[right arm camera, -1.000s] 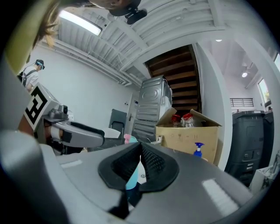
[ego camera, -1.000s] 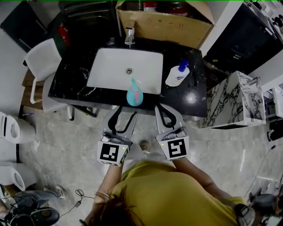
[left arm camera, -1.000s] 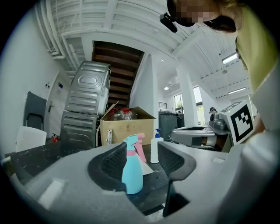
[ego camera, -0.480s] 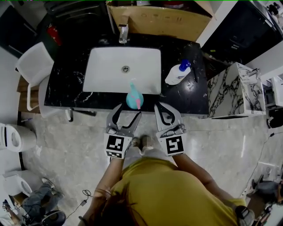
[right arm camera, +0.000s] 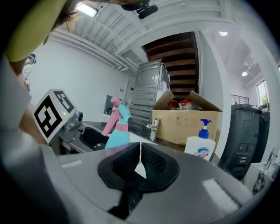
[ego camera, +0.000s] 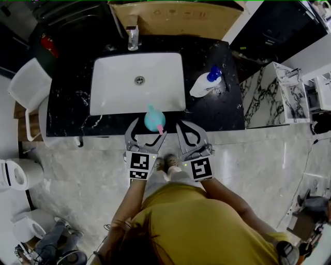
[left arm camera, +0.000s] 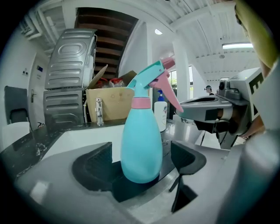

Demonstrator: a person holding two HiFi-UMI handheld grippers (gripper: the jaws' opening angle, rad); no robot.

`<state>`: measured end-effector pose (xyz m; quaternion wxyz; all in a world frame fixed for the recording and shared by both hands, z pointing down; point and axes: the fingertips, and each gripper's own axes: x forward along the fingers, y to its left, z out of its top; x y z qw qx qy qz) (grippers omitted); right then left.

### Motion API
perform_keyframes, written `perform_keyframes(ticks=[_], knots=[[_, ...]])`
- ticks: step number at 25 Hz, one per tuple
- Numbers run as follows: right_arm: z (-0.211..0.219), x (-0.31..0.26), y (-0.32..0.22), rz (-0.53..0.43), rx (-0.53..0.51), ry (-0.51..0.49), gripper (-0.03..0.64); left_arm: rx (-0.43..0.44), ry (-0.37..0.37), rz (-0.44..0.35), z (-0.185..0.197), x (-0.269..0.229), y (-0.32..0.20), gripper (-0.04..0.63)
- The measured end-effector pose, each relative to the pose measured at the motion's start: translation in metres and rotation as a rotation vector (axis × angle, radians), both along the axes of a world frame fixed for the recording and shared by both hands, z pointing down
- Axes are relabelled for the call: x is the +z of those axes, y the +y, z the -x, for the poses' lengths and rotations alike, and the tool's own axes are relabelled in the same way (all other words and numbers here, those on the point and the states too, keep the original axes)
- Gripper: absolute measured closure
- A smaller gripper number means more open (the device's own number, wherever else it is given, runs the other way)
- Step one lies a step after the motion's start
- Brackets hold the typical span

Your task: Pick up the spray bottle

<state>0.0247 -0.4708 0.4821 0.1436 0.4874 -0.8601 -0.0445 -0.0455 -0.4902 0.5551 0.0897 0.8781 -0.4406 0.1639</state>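
Note:
A teal spray bottle point(ego camera: 154, 119) with a pink trigger stands upright on the black counter point(ego camera: 67, 106), at the front rim of the white sink point(ego camera: 103, 85). My left gripper point(ego camera: 147, 132) reaches it from the front with its jaws opening. In the left gripper view the bottle point(left arm camera: 142, 140) stands between the two pads of the left gripper point(left arm camera: 141, 168), with a gap on each side. My right gripper point(ego camera: 182, 127) hovers just right of the bottle, with nothing in it. In the right gripper view the pads of the right gripper point(right arm camera: 139, 161) meet, and the bottle point(right arm camera: 116, 127) shows to the left.
A white pump bottle point(ego camera: 202, 84) with a blue top lies on the counter's right part. A faucet point(ego camera: 133, 36) and a cardboard box point(ego camera: 176, 15) stand behind the sink. A white chair point(ego camera: 28, 88) is at the left and a marble cabinet point(ego camera: 269, 98) at the right.
Both grippers have moved forward to the counter's front edge. The left jaws have spread wider and now stand on either side of the spray bottle.

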Motion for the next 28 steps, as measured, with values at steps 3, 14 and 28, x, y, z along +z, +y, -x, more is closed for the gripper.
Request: perform_keyframes(ticks=[3, 14, 28], knots=[[-0.002, 0.005, -0.005, 0.010, 0.008, 0.007, 0.609, 0.025, -0.010, 0.011, -0.007, 0.008, -0.008, 0.167], [-0.014, 0.010, -0.021, 0.026, 0.049, 0.014, 0.609, 0.090, -0.020, 0.050, -0.025, 0.023, -0.029, 0.171], [-0.015, -0.006, -0.015, -0.014, 0.054, 0.007, 0.614, 0.109, -0.005, 0.012, -0.025, -0.009, -0.024, 0.192]])
